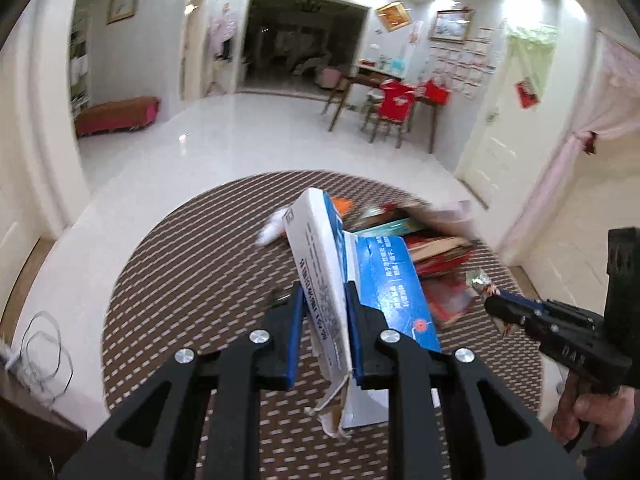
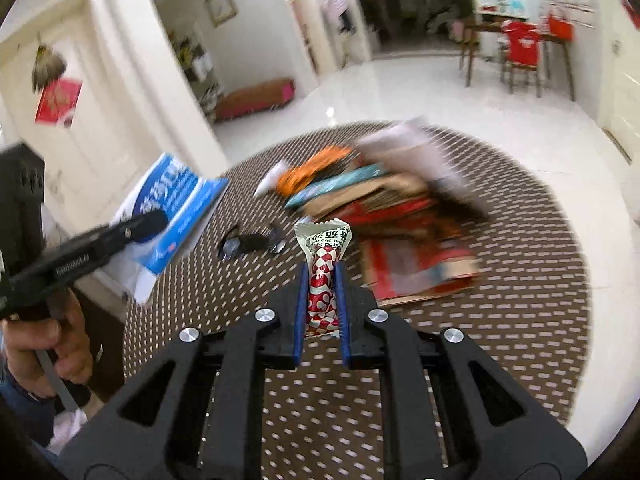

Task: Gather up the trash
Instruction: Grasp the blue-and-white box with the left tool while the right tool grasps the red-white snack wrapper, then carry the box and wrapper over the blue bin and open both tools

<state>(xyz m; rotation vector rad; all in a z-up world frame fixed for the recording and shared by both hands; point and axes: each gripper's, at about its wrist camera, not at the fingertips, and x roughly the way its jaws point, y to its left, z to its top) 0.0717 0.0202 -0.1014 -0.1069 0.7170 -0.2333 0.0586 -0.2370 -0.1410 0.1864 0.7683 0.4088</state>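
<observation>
My left gripper (image 1: 325,296) is shut on a flattened blue and white carton (image 1: 320,264) and holds it above a round table. The carton also shows in the right wrist view (image 2: 176,208), off the table's left edge. My right gripper (image 2: 322,276) is shut on a red and white checked snack wrapper (image 2: 325,264) and holds it above the table. The right gripper (image 1: 496,306) with the wrapper (image 1: 480,280) shows at the right of the left wrist view. A pile of flattened boxes and wrappers (image 2: 384,216) lies on the table beyond both grippers.
The round table has a brown cover with pale dashes (image 2: 520,280). A small dark object (image 2: 248,242) lies on it near the wrapper. White tiled floor (image 1: 240,136) surrounds the table. A wooden table and chairs with red covers (image 1: 392,104) stand at the far wall.
</observation>
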